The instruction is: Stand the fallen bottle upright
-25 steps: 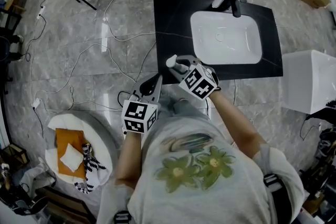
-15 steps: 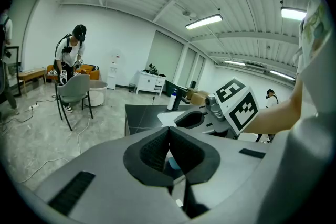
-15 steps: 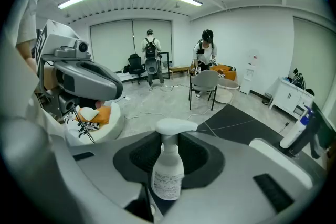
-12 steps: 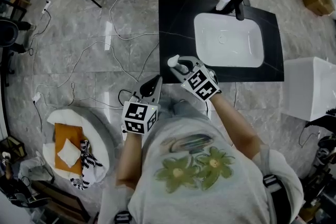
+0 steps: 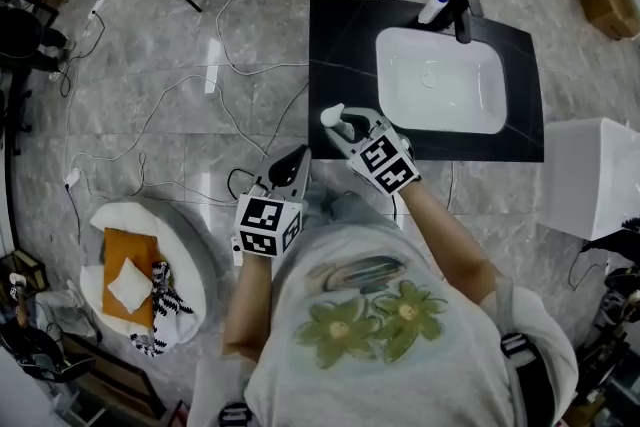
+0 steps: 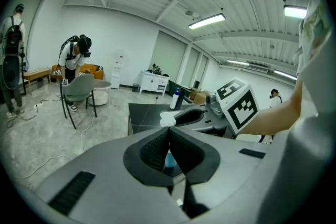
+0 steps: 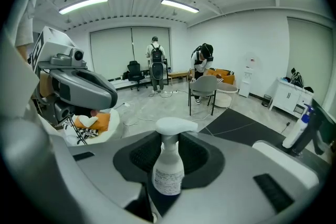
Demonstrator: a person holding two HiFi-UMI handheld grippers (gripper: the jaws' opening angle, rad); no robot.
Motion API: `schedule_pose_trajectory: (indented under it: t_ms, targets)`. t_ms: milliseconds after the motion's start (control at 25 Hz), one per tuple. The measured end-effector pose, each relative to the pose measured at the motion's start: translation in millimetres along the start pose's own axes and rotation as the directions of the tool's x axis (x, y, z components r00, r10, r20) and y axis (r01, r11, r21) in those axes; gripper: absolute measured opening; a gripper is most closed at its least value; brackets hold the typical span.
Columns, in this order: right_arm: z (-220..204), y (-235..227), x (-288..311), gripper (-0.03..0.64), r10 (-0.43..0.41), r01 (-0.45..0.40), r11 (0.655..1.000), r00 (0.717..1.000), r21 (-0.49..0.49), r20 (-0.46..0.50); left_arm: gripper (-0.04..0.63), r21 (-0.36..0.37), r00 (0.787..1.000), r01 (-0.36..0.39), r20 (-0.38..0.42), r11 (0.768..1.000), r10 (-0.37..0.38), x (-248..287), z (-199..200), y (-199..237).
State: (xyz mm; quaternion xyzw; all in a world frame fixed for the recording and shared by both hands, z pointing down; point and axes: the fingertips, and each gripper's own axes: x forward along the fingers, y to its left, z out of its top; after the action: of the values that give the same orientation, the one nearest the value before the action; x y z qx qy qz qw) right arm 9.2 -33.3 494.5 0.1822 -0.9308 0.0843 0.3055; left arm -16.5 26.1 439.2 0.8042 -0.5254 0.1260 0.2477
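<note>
Two grippers in view. Right gripper (image 7: 169, 152): jaws part-way apart, pads clamped on the sides of the spray bottle (image 7: 168, 176). The bottle is upright, trigger head on top, over the near left corner of the black counter (image 5: 340, 45); base contact with the counter cannot be made out. Left gripper (image 6: 168, 134): jaws pressed together, nothing held, just off the counter's near edge
</note>
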Motion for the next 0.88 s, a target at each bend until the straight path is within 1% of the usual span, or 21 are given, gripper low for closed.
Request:
schedule_pose_trajectory:
  t_ms: [400, 880]
  targets:
    - [1, 4, -6, 0.118, -0.031, 0.032, 0.999, 0.996, -0.006, 0.088, 0.018, -0.011, 1.000, -0.021, -0.001, 1.000, 0.021, -4, -5, -1]
    - [-9, 4, -16, 0.120, -0.049, 0.048, 0.999, 0.994, 0.008, 0.097, 0.018, -0.007, 1.000, -0.021, -0.006, 1.000, 0.021, -2, -9, -11]
